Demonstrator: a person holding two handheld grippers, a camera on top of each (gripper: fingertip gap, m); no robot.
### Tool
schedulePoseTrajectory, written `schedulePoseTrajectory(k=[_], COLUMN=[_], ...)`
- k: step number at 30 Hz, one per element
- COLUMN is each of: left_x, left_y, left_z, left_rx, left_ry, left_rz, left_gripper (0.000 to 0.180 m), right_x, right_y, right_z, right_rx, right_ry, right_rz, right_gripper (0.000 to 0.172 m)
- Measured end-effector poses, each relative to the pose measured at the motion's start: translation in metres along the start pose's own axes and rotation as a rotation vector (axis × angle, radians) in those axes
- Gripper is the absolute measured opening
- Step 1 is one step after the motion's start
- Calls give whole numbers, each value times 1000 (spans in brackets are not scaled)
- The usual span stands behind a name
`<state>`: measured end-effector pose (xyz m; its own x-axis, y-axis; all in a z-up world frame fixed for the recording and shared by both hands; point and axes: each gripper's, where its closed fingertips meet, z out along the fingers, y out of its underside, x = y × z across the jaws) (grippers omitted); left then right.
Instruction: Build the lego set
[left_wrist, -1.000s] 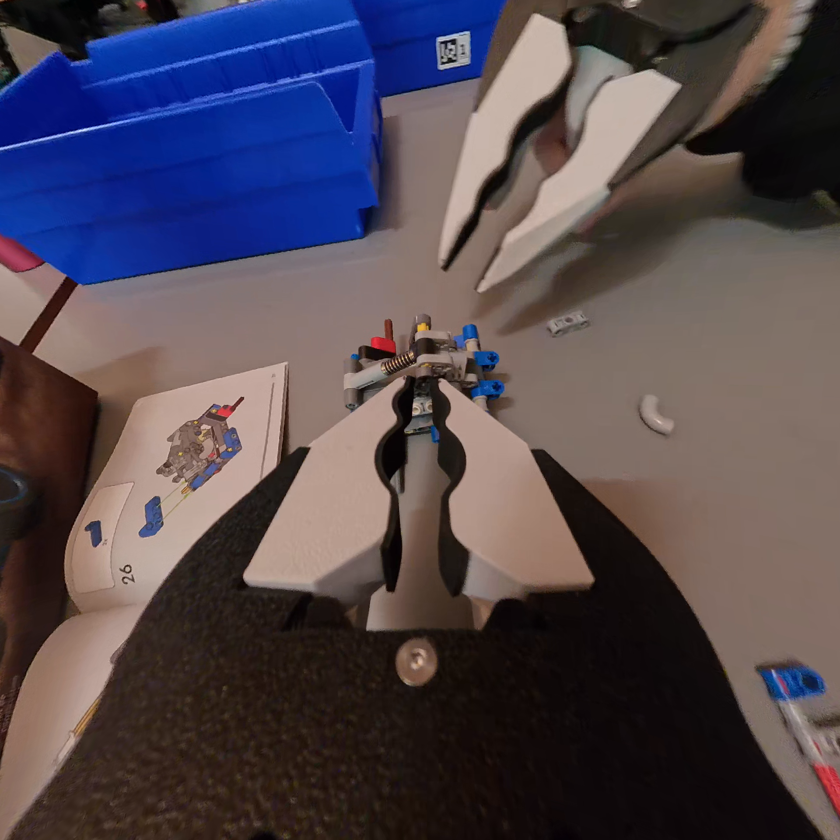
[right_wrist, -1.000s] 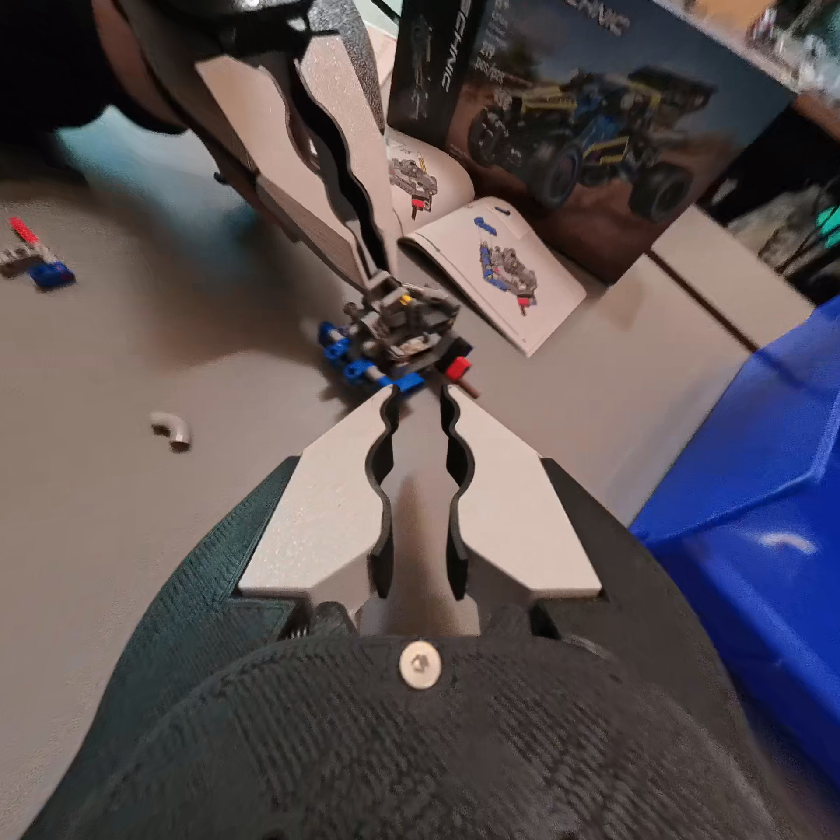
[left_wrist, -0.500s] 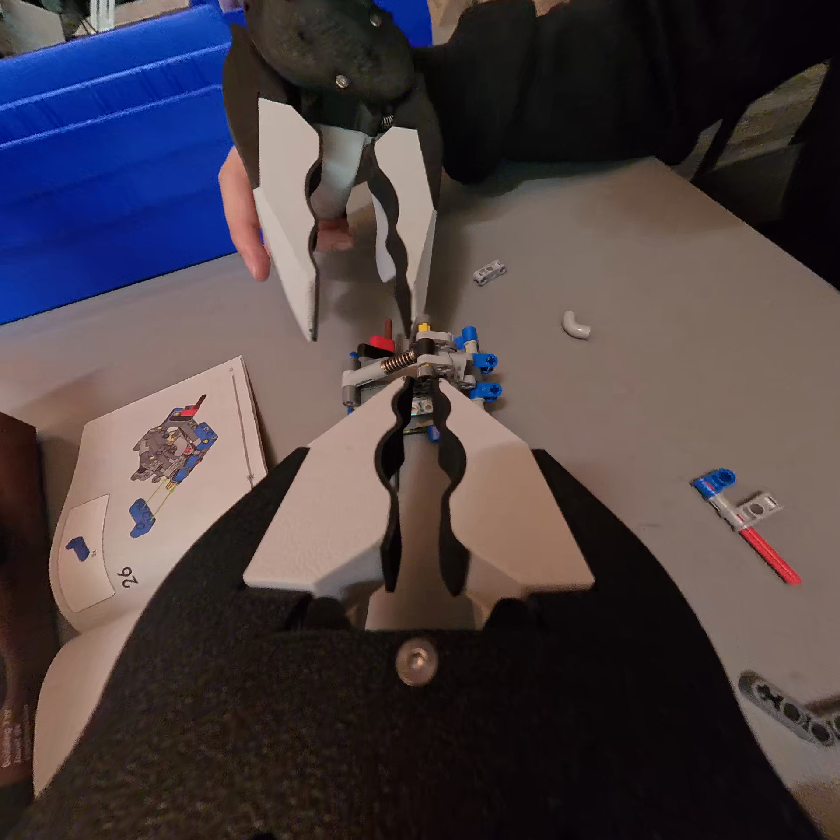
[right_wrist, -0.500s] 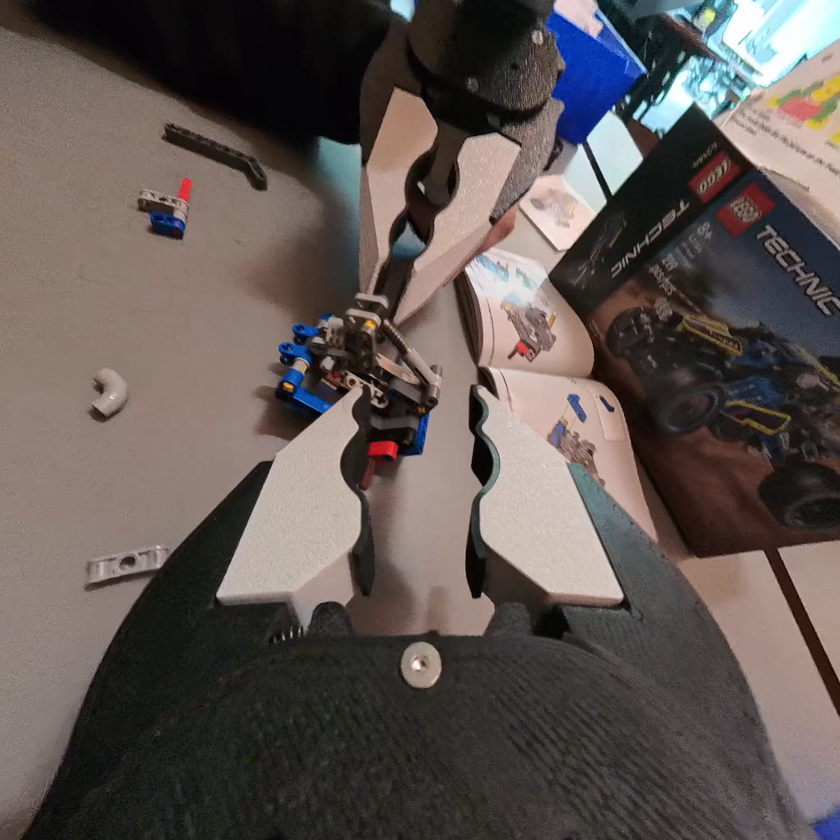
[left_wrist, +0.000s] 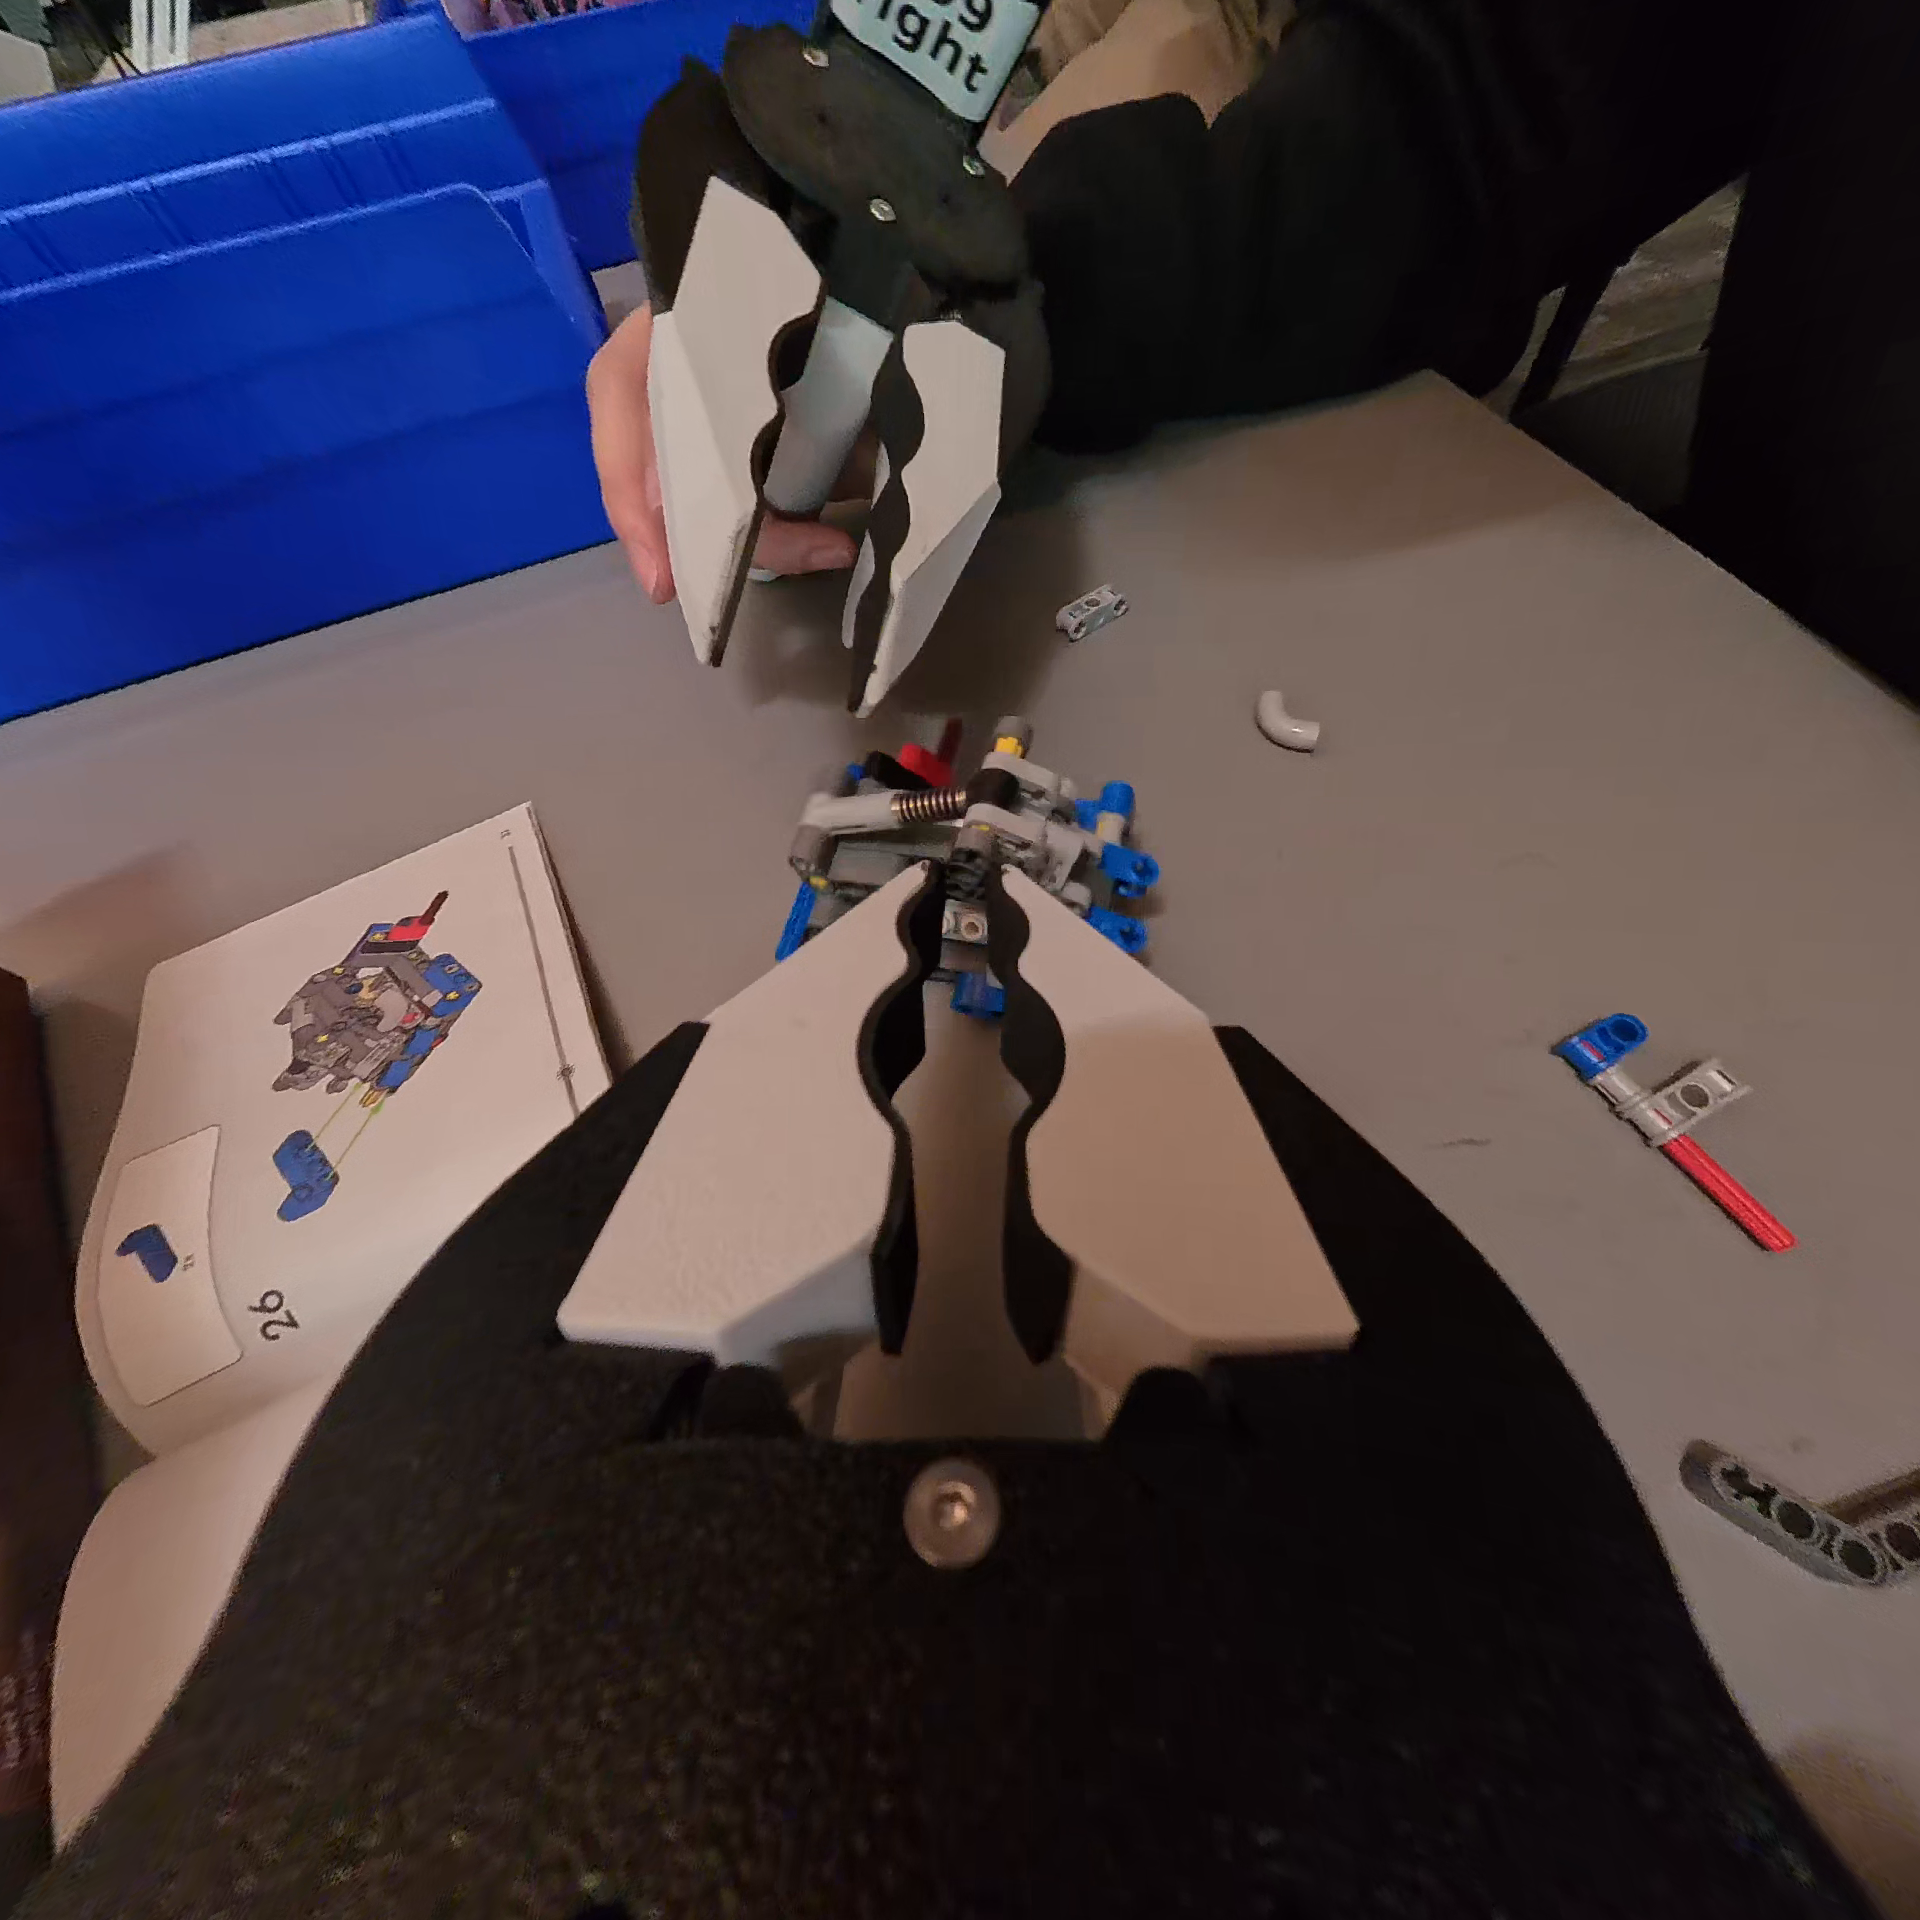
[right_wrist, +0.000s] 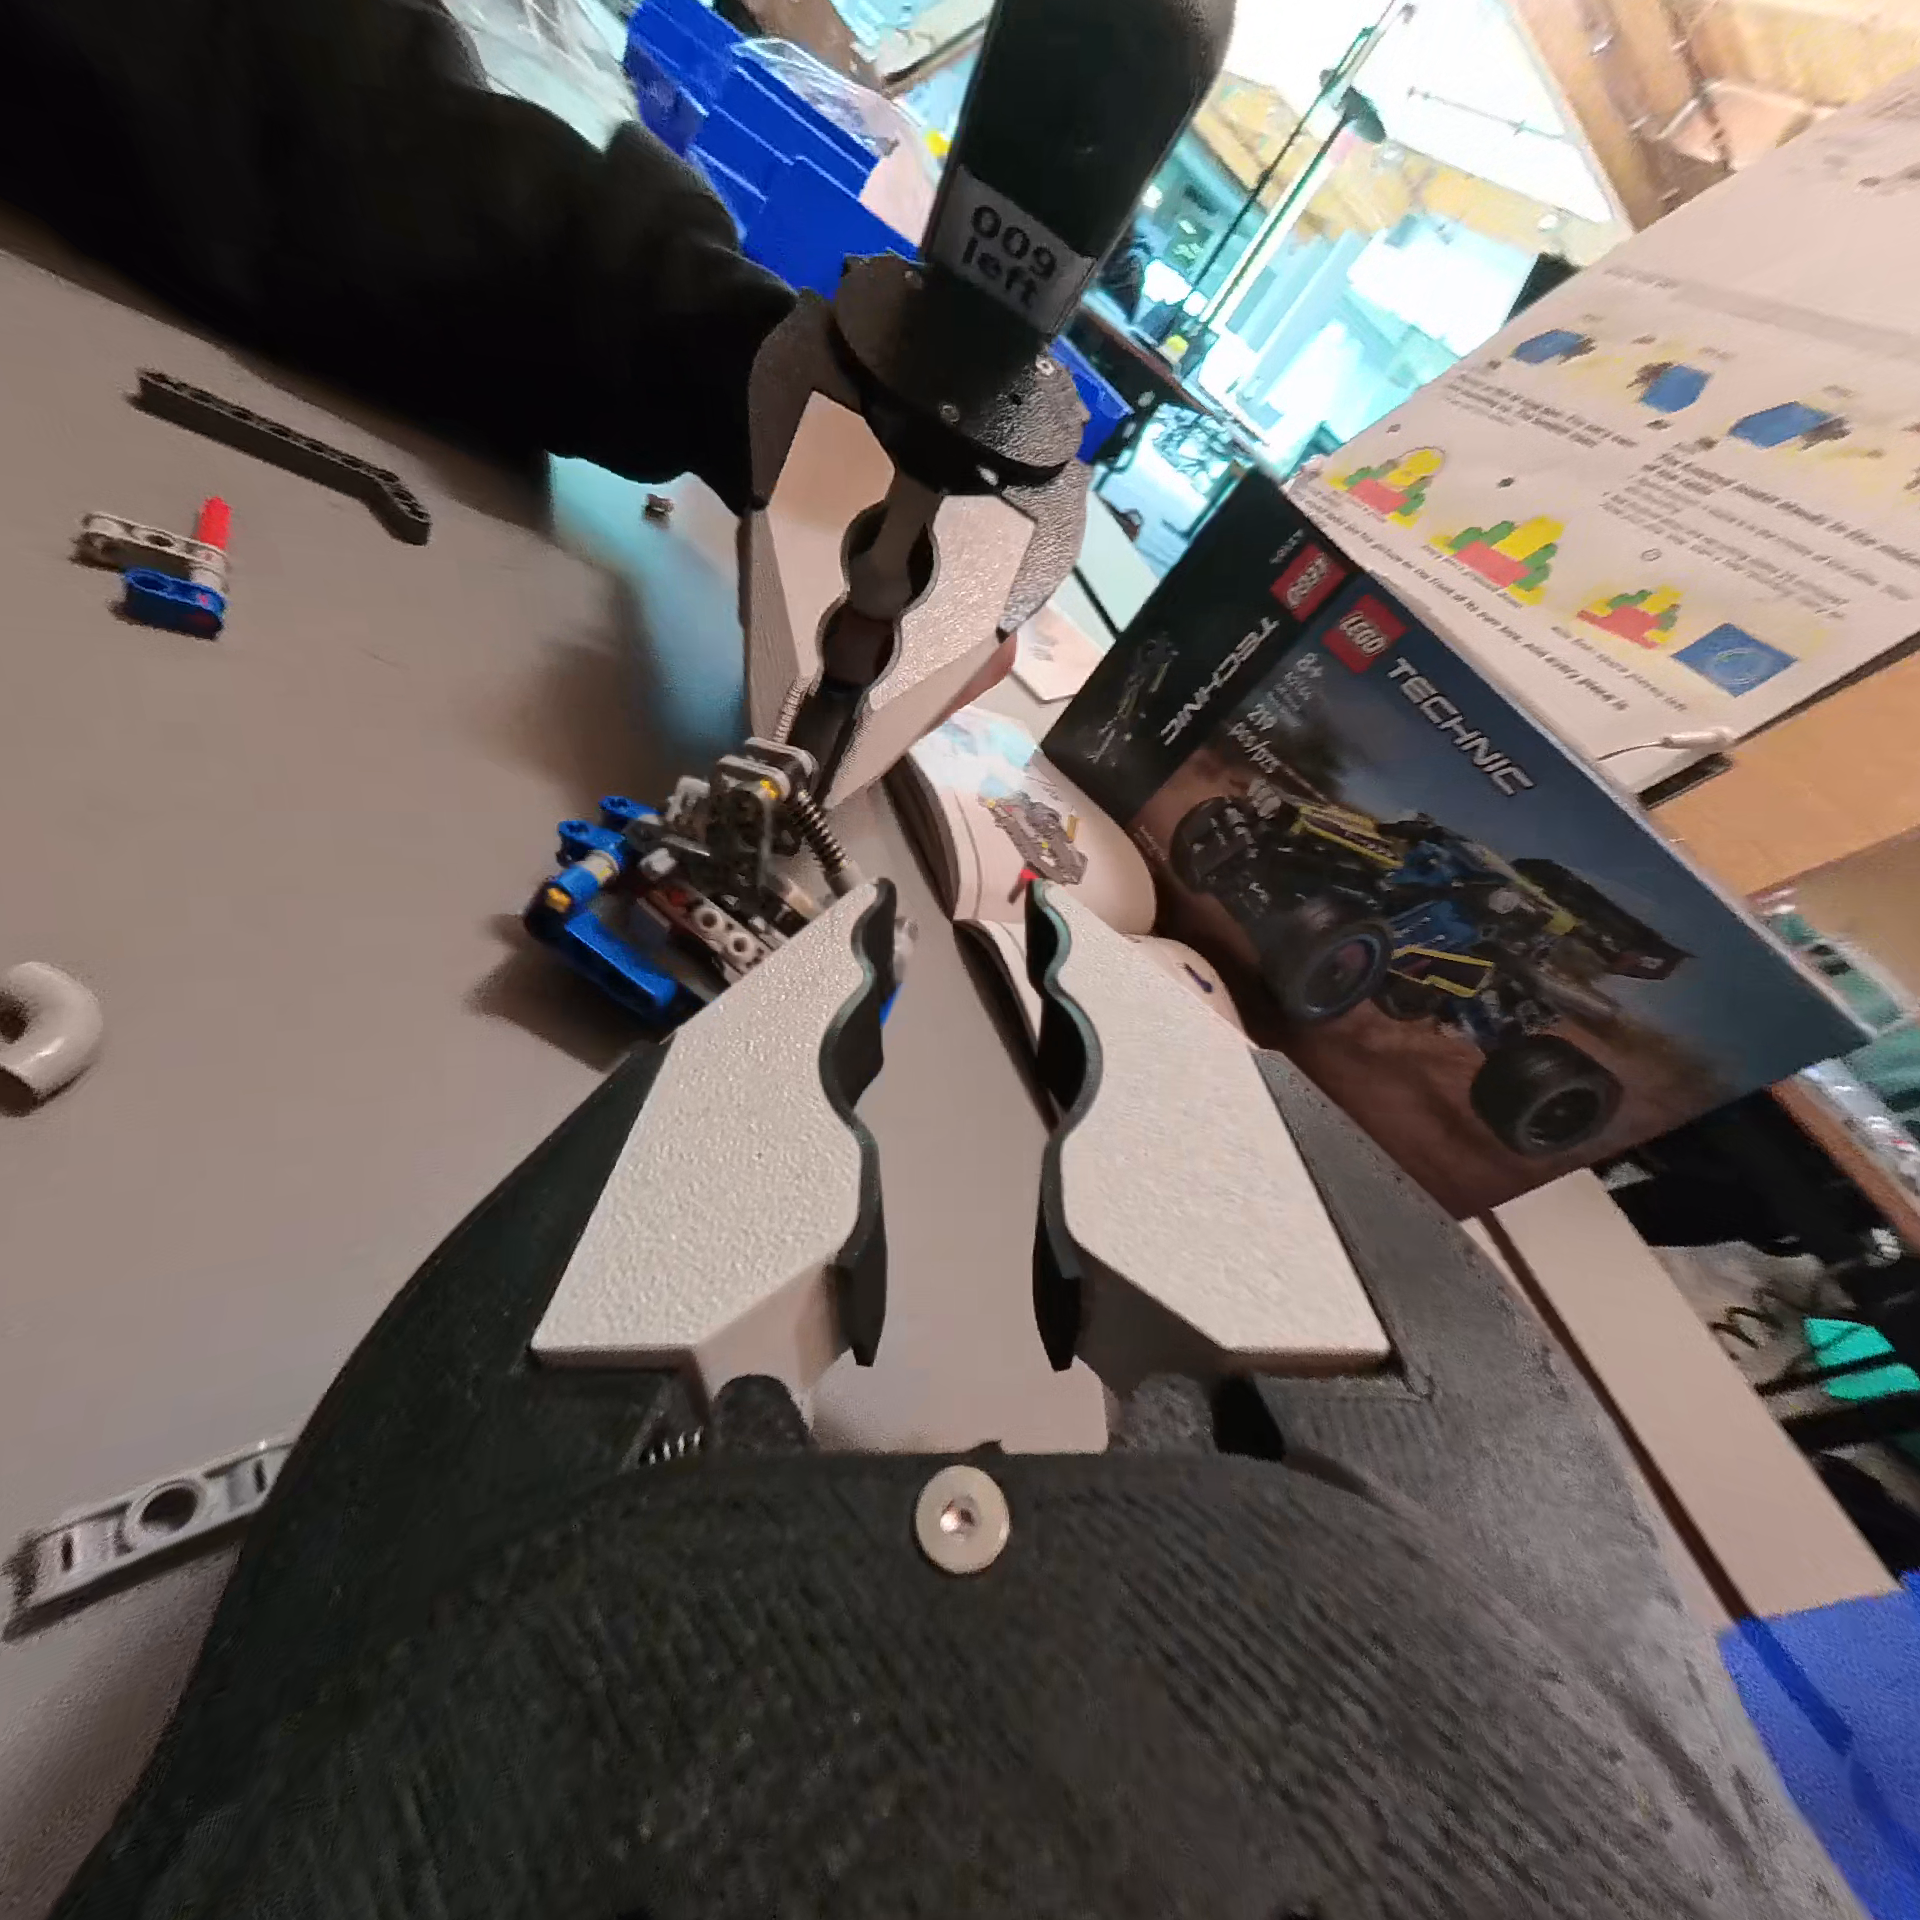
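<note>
A small brick assembly (left_wrist: 977, 831) of grey, blue and black parts with a metal spring and a red pin rests on the grey table (left_wrist: 1403, 883). My left gripper (left_wrist: 961, 883) is shut on a dark grey part at its near top edge; the right wrist view shows the left gripper (right_wrist: 821, 769) pinching the top of the assembly (right_wrist: 686, 883) from above. My right gripper (right_wrist: 961, 904) is open and empty, its left finger beside the assembly's right end. In the left wrist view the right gripper (left_wrist: 790, 681) hovers just beyond the assembly, held by a hand.
An open instruction booklet (left_wrist: 343, 1039) lies left of the assembly, blue bins (left_wrist: 260, 364) behind it. Loose parts: a white elbow (left_wrist: 1286, 720), a small grey connector (left_wrist: 1091, 608), a blue-grey-red axle piece (left_wrist: 1662, 1112), a dark bent beam (left_wrist: 1808, 1517). A printed toy box (right_wrist: 1403, 831) stands beside the booklet. Spacing between my two grippers at the tips: around 5 cm.
My right gripper swung over behind the assembly, opened wide, then narrowed and drew back a little, still empty. My left gripper has kept its pinch on the assembly.
</note>
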<state>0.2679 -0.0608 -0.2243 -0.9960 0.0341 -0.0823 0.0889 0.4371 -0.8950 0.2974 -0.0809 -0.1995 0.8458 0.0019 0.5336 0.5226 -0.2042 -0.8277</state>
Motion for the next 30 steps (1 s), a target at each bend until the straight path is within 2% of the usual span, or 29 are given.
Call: schedulePoseTrajectory(k=[4,9,15,19,23,28,30], left_x=[-12,-16,-17,-27,-52,-95,-100], left_y=[8,1,3,-2,10,34,46], left_z=[-3,-6,-5,-7,-13,-36,-33], left_rx=[-30,22,-21,-33,-133,-224,-246], left_ry=[-66,-89,-113,-186,-341,-656,-703], left_rz=[-1,-16,-2,-31,-156,-287,-335], left_gripper=[0,0,0,0,1,8,9], right_x=[7,15,21,36,55,66,70], right_y=[8,17,25,35,47,63,65], right_z=[0,-3,-4,-9,-18,-24,-27], right_rx=[-51,-95,-138,-194,-260,-367,-377], right_ry=[76,131,173,258,364,436,463], right_rz=[-48,-83,-112,-123,-87,-90,-82], right_gripper=[20,16,11,8,7,14,11])
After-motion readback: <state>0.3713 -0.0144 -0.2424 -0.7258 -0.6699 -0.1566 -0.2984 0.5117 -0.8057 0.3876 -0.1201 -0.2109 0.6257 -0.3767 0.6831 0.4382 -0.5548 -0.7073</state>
